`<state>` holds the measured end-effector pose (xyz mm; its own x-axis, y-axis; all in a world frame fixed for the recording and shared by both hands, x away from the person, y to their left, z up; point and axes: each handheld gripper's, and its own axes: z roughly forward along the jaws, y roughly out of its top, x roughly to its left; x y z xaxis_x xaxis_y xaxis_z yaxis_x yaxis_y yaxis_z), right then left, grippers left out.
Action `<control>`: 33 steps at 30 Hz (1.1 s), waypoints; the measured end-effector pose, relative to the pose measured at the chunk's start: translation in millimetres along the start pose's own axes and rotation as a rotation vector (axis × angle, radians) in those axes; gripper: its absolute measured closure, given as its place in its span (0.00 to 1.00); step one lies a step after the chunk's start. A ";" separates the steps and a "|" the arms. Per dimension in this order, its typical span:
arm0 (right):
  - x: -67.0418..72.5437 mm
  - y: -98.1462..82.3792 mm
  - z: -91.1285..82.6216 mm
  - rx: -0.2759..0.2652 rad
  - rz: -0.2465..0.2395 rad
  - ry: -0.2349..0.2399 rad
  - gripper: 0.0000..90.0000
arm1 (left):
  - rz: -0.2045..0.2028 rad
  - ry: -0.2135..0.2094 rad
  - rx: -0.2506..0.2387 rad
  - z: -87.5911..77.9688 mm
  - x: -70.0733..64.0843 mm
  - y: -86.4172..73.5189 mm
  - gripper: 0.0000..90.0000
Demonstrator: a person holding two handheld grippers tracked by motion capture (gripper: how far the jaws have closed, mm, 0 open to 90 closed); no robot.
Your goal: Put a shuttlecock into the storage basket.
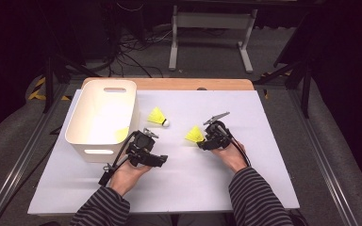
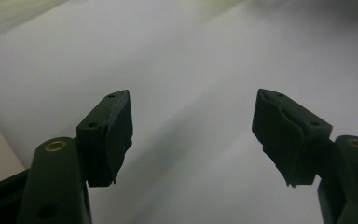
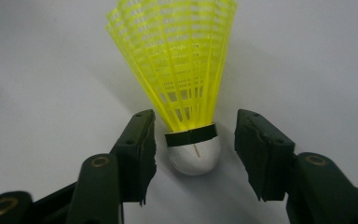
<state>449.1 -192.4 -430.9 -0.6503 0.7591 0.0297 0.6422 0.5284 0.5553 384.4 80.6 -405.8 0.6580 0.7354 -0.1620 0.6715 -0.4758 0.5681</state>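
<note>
A yellow shuttlecock (image 3: 177, 60) with a white cork and black band lies on the white table (image 1: 193, 183). My right gripper (image 3: 195, 135) has its jaws on either side of the cork, with a gap still showing on the right side, so it is open. From the high view this shuttlecock (image 1: 194, 135) lies just left of the right gripper (image 1: 203, 142). A second yellow shuttlecock (image 1: 158, 117) lies farther back, near the basket. My left gripper (image 1: 162, 161) rests in front of the basket, and its jaws (image 2: 193, 107) stand open with only bare table between them.
A white plastic basket (image 1: 78, 117) with handle slots stands at the left of the table, and something yellow (image 1: 121, 133) shows inside at its near right corner. A wooden strip (image 1: 169, 84) runs along the far table edge. Dark floor, cables and a stand lie beyond.
</note>
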 end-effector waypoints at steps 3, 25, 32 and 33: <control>-0.8 -0.3 -0.1 0.002 -0.004 -0.002 0.58 | 0.000 0.002 0.002 1.2 -0.1 2.8 0.33; -2.6 -1.9 -0.5 0.016 -0.034 0.010 0.71 | -0.021 0.015 0.006 6.9 6.2 8.2 0.33; -2.2 -2.5 -3.3 0.009 -0.037 0.016 0.71 | -0.020 0.016 0.002 8.6 5.9 8.8 0.33; -2.3 -2.8 -3.7 0.009 -0.036 0.018 0.71 | -0.024 0.018 0.006 8.7 5.7 8.8 0.33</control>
<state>447.3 -197.1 -429.4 -0.6803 0.7325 0.0247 0.6218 0.5590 0.5485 397.1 76.4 -408.8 0.6355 0.7551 -0.1613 0.6894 -0.4607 0.5591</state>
